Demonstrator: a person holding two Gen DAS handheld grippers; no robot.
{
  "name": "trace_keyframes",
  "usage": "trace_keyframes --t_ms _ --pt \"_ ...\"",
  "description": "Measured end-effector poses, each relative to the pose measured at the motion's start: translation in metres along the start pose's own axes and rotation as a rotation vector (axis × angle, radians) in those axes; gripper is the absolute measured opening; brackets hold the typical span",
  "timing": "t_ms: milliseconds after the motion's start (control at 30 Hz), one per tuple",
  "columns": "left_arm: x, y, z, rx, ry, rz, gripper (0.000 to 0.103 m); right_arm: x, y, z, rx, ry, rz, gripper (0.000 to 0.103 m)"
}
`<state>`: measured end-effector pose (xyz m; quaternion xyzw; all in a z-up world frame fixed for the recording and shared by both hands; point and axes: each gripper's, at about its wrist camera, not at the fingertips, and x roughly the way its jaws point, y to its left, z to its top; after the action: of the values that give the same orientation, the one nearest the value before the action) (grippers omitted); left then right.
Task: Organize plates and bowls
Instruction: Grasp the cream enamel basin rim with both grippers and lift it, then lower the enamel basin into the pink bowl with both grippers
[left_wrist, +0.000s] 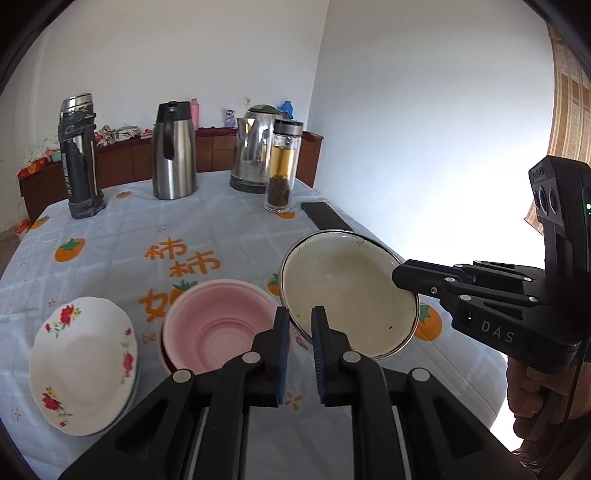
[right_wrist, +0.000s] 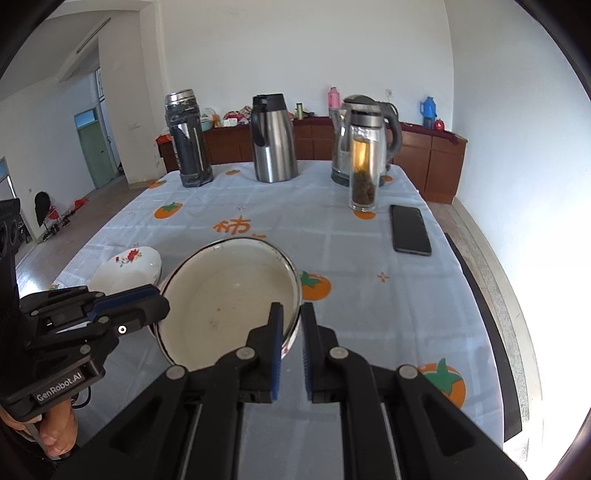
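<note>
Two claws share one load: the left claw (left_wrist: 300, 314) pinches the near rim of the enamel bowl (left_wrist: 347, 295), and the right claw (right_wrist: 291, 314) is clamped on the opposite rim, so the wide, shallow bowl hangs between them, tilted with its mouth toward the person and clear of the desk (left_wrist: 207, 229). Both sets of jaws are closed on the rim, with only the thin metal edge between the pads. A grip at two opposite points makes sense for something this broad; one pinch alone would let it swing.

Taking the pink bowl (left_wrist: 218, 325) as the landmark: the enamel bowl is held just to its right and slightly above, overlapping its edge in the left wrist view. The pink bowl sits on a darker one, so a stack seems to have been started there, and I would judge the enamel bowl is being carried to or from that stack. On the pink bowl's other side, the flowered plate (left_wrist: 83, 365) leans on something beneath it, perhaps a second plate, so plates look to be gathered in their own pile.

Well behind the pink bowl, along the far edge, stand a dark flask (left_wrist: 79, 155), a steel jug (left_wrist: 173, 151), a kettle (left_wrist: 255, 147) and a glass tea bottle (left_wrist: 282, 166), with a phone (right_wrist: 410, 229) lying flat near the bottle; all are far enough back to leave the front clear for sorting
</note>
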<state>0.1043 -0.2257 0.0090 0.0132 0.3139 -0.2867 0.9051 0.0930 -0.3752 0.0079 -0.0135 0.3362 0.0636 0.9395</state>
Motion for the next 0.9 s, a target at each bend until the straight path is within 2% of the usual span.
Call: trace_keyframes --t_ms 467,900 --pt "-0.009 0.052 0.005 -0.028 -0.014 0.036 0.013 0.032 0.042 0.026 -0.043 0.035 0.027 0.010" --pt "0.017 0.090 0.000 -0.083 0.038 0.021 0.013 0.059 0.063 0.032 -0.065 0.087 0.011 0.010"
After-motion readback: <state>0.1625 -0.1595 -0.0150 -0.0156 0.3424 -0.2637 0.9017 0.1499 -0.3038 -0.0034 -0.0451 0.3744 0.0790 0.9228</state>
